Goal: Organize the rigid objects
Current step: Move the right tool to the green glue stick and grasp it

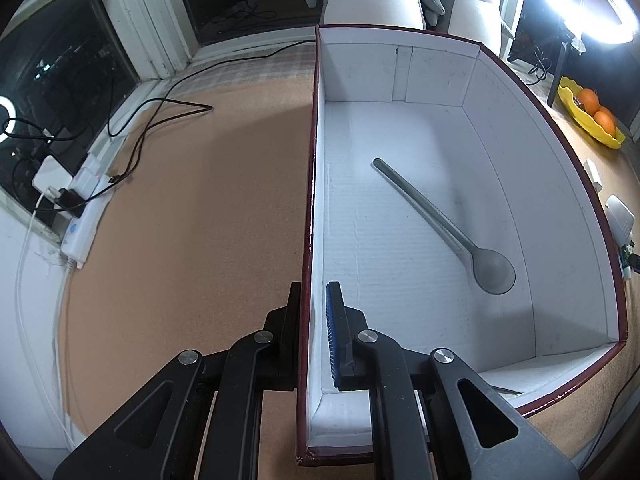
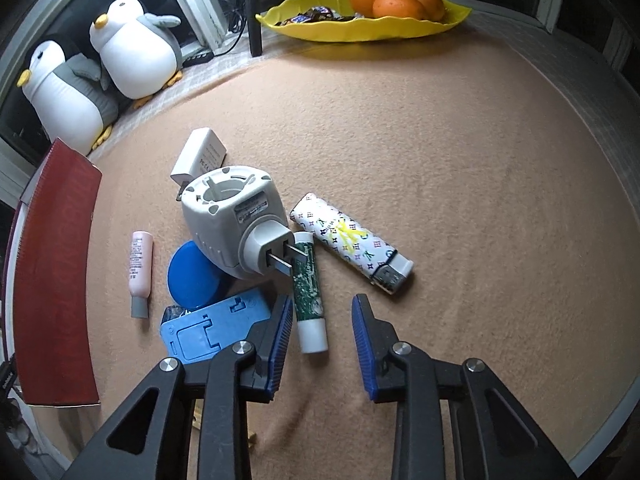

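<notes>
My left gripper [image 1: 314, 320] is shut on the left wall of the red box [image 1: 310, 200], one finger outside and one inside. The box is white inside and holds a grey spoon [image 1: 448, 228]. My right gripper [image 2: 320, 332] is open and empty, low over the mat. A green-and-white tube [image 2: 308, 296] lies between its fingertips, nearer the left finger. Beyond lie a patterned white lighter [image 2: 352, 244], a grey plug-in device [image 2: 236, 220], a white charger [image 2: 200, 156], a blue lid [image 2: 194, 276], a blue phone stand [image 2: 212, 328] and a pink tube [image 2: 140, 268]. The box's red outer wall [image 2: 56, 280] stands at the left.
A yellow dish [image 2: 360, 24] with oranges and sweets sits at the back. Two penguin plush toys [image 2: 136, 48] stand at the back left. In the left wrist view a power strip [image 1: 86, 208] and black cables [image 1: 160, 120] lie by the window. A tan mat covers the table.
</notes>
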Demonstrator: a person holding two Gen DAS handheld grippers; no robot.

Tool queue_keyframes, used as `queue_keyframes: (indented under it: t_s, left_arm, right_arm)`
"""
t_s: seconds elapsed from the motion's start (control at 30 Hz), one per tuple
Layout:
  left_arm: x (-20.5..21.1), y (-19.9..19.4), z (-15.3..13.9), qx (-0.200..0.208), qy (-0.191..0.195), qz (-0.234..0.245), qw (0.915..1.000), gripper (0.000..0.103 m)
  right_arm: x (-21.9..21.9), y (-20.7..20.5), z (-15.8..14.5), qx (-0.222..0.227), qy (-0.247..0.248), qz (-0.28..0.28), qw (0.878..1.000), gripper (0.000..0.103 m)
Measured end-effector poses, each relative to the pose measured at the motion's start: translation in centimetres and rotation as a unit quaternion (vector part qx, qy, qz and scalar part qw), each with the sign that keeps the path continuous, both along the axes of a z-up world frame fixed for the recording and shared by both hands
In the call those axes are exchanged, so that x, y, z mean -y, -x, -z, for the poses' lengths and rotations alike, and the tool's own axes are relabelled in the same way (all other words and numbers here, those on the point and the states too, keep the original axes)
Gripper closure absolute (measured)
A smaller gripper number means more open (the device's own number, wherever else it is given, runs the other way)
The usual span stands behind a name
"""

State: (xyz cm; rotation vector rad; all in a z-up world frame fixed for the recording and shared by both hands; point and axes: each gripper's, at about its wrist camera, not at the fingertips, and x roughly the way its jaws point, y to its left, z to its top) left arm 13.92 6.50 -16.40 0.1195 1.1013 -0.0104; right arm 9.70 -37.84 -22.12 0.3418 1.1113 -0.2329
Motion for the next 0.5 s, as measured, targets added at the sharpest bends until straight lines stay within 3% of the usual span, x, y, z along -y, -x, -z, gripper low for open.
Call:
queue_keyframes:
  t_s: [0.5]
  left_arm:
    - [0.2, 0.0, 0.1, 0.001, 0.002, -0.003, 1.0, 0.094]
  right_arm:
    - [-0.7, -1.5, 0.9, -0.018, 0.012, -0.014, 1.0, 0.088]
